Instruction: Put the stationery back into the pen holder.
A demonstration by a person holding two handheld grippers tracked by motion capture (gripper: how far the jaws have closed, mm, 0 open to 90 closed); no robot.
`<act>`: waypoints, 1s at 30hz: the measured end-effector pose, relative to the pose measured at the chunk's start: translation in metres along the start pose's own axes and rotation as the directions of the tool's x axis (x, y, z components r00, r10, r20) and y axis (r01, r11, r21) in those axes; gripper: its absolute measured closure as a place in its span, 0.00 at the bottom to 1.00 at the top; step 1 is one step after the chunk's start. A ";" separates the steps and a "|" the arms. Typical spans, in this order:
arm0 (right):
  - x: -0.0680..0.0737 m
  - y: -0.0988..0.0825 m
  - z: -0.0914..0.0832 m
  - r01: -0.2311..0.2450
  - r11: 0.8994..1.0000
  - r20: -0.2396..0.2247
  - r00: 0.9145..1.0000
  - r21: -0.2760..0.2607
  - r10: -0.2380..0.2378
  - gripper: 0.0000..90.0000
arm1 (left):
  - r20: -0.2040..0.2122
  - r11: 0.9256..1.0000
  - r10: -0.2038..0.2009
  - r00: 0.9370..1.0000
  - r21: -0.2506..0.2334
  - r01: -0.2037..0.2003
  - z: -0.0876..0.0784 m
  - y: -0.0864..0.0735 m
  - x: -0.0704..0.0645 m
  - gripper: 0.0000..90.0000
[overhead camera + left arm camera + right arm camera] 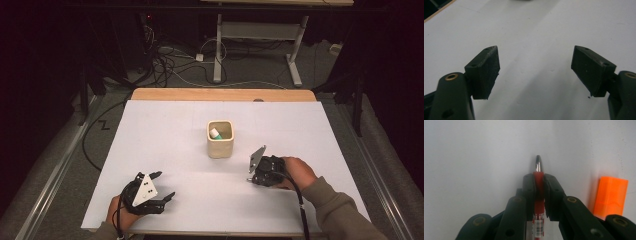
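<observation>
Now the right gripper [539, 181] has its two black jaws pressed on a red plastic pen with a silver metal tip [538, 185] — the pen lies straight between the pads, its tip poking out beyond them, over the white table sheet [165, 135]. Just right of the jaws lies an orange translucent block [611, 196]. The left gripper [535, 70], near left, stands wide with nothing between. A cream square ceramic cup [220, 139] stands farther off, at the middle.

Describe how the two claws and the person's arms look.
Both the left claw and right claw are black with flat rectangular pads and brass-coloured pivot pins. Each carries a grey three-cornered plate. A black cable trails along the olive-grey sleeve.
</observation>
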State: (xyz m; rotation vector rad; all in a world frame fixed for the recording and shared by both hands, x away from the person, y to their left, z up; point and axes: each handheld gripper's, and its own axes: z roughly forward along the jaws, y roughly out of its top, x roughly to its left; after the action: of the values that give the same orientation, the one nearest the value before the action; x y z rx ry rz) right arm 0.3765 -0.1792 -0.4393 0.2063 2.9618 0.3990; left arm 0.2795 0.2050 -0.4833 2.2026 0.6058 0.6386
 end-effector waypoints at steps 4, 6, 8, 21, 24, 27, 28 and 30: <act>0.003 -0.003 -0.007 -0.011 0.997 0.021 1.000 -0.074 0.013 0.90 | 0.000 1.000 -0.002 1.000 0.000 0.002 0.000 0.000 0.000 0.25; 0.004 -0.006 -0.013 -0.021 0.993 0.045 0.999 -0.118 0.026 0.90 | 0.001 1.000 -0.001 1.000 0.002 0.001 0.000 0.000 0.000 0.25; 0.004 -0.010 -0.019 -0.038 0.983 0.061 0.997 -0.179 0.049 0.90 | 0.002 1.000 -0.002 1.000 0.002 0.002 0.000 0.000 0.000 0.25; 0.006 -0.039 -0.047 -0.126 0.850 0.094 0.975 -0.511 0.201 0.90 | -0.001 1.000 -0.008 1.000 -0.007 0.008 0.000 0.000 0.001 0.25; 0.007 -0.041 -0.051 -0.138 0.814 0.110 0.964 -0.565 0.241 0.90 | -0.002 1.000 -0.009 1.000 -0.006 0.009 0.000 0.000 0.001 0.25; 0.007 -0.040 -0.054 -0.136 0.783 0.132 0.954 -0.608 0.268 0.90 | -0.001 1.000 -0.007 1.000 -0.006 0.007 0.000 0.001 0.000 0.25; 0.007 -0.039 -0.055 -0.134 0.773 0.132 0.954 -0.621 0.271 0.90 | -0.001 1.000 -0.005 1.000 -0.004 0.005 0.000 0.001 0.000 0.25; 0.007 -0.038 -0.057 -0.128 0.757 0.147 0.947 -0.641 0.284 0.90 | 0.000 1.000 -0.007 1.000 -0.006 0.007 0.000 0.000 0.000 0.25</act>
State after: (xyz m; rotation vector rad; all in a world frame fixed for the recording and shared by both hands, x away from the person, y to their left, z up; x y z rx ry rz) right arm 0.3560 -0.2289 -0.3966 0.4624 2.4042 1.2611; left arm 0.2799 0.2052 -0.4829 2.1943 0.6109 0.6362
